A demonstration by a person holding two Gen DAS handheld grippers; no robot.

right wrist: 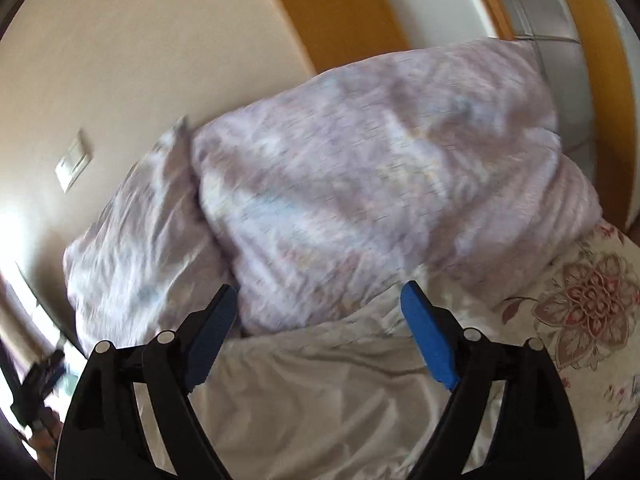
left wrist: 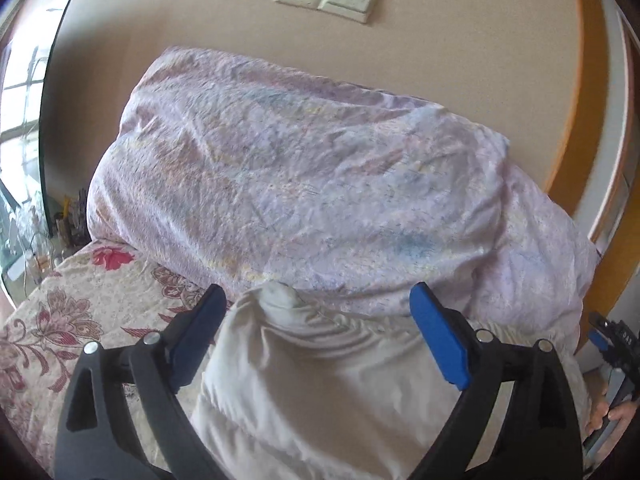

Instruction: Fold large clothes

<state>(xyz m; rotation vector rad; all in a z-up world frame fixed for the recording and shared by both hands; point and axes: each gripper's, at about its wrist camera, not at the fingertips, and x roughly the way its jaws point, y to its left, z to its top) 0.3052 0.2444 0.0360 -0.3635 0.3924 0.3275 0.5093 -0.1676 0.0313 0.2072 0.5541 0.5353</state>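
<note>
left tongs (left wrist: 316, 300) wide, empty | right tongs (right wrist: 318, 298) wide, empty | cream garment (left wrist: 320, 380) beneath both

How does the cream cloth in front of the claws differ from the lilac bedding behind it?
The cream cloth is plain and unpatterned; the lilac bedding carries a faint pastel print. The cream cloth lies low and fairly flat on the floral bedspread, while the lilac bedding is heaped high against the wall. The cream cloth is nearer, below both open claws; the bedding lies beyond them. Both are pale, creased fabric on the same bed.
</note>
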